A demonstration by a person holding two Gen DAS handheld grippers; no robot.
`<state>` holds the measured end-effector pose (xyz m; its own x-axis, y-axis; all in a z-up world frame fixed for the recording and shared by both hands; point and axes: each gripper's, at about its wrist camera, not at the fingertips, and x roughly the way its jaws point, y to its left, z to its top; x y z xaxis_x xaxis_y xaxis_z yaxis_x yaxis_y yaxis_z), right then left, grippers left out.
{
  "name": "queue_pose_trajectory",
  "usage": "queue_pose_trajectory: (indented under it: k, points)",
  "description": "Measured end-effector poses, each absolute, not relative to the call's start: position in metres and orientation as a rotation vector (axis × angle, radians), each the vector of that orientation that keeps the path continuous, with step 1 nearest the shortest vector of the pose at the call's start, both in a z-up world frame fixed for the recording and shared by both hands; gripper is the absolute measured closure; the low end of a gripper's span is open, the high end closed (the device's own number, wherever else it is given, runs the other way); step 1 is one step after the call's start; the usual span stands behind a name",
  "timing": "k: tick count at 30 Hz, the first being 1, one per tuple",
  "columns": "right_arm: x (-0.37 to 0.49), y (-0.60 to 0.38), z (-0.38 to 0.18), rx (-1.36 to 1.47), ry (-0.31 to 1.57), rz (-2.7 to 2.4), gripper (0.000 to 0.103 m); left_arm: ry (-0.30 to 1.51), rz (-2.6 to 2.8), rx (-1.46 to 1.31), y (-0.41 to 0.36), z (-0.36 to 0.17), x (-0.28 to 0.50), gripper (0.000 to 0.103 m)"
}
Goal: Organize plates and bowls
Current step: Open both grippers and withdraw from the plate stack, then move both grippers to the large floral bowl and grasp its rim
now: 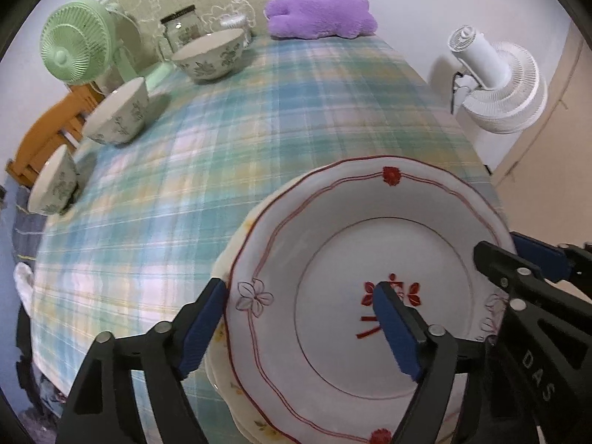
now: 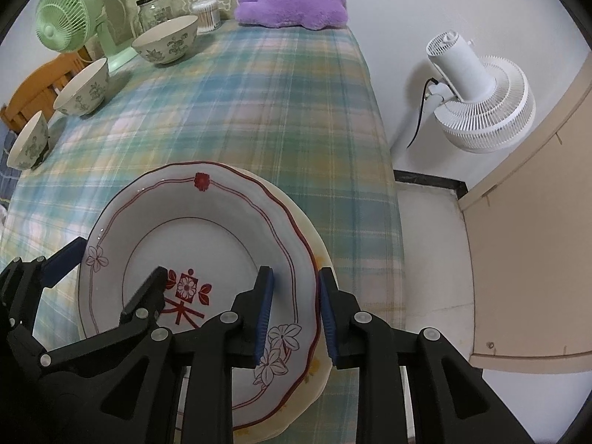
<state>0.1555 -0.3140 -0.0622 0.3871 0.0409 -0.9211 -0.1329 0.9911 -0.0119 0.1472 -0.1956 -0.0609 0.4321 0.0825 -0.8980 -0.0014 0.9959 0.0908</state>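
Left wrist view: three floral bowls (image 1: 122, 113) stood in a row far ahead and left of the left gripper (image 1: 301, 327). Its jaws were spread wide astride the left rim of the red-trimmed plate (image 1: 333, 244), pads clear of it. One plate lay beneath, two in all. Right wrist view: the right gripper (image 2: 294, 320) straddled the right rim with narrow jaws; whether its pads pressed could not be told. One white fan (image 2: 481, 103) stood to the right.

We see a surface (image 2: 259, 118) under a plaid cloth. On it rest three floral bowls (image 2: 165, 40) along the left, a green fan (image 2: 63, 22), a jar (image 2: 154, 9), a purple plush (image 2: 292, 2), and stacked plates (image 2: 207, 229) nearest us.
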Motion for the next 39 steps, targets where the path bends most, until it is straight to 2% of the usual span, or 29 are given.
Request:
queue_pose_trajectory:
  k: [4, 7, 13, 15, 17, 30, 39]
  points:
    - [0.155, -0.317, -0.061, -0.058, 1.172, 0.103, 0.074, 1.120, -0.004, 0.058, -0.193, -0.056, 0.145, 0.013]
    - [0.155, -0.316, -0.060, -0.054, 1.176, 0.099, 0.069, 1.118, -0.026, 0.061, -0.191, -0.053, 0.144, 0.011]
    - [0.153, -0.305, -0.049, -0.045, 1.159, 0.047, 0.055, 1.089, -0.112, 0.064, -0.180, -0.041, 0.146, 0.007]
    - [0.151, -0.297, -0.041, -0.047, 1.136, 0.023, 0.041, 1.077, -0.140, 0.065, -0.173, -0.035, 0.148, 0.007]
    - [0.148, -0.286, -0.032, -0.050, 1.114, 0.004, 0.038, 1.081, -0.160, 0.056, -0.163, -0.030, 0.149, 0.007]
    - [0.144, -0.182, 0.009, -0.006, 1.005, -0.002, 0.037, 1.017, -0.158, 0.034, -0.055, 0.003, 0.147, 0.007]
    - [0.148, -0.101, 0.013, 0.051, 0.980, 0.053, 0.037, 0.988, -0.084, 0.012, 0.028, 0.011, 0.139, 0.009]
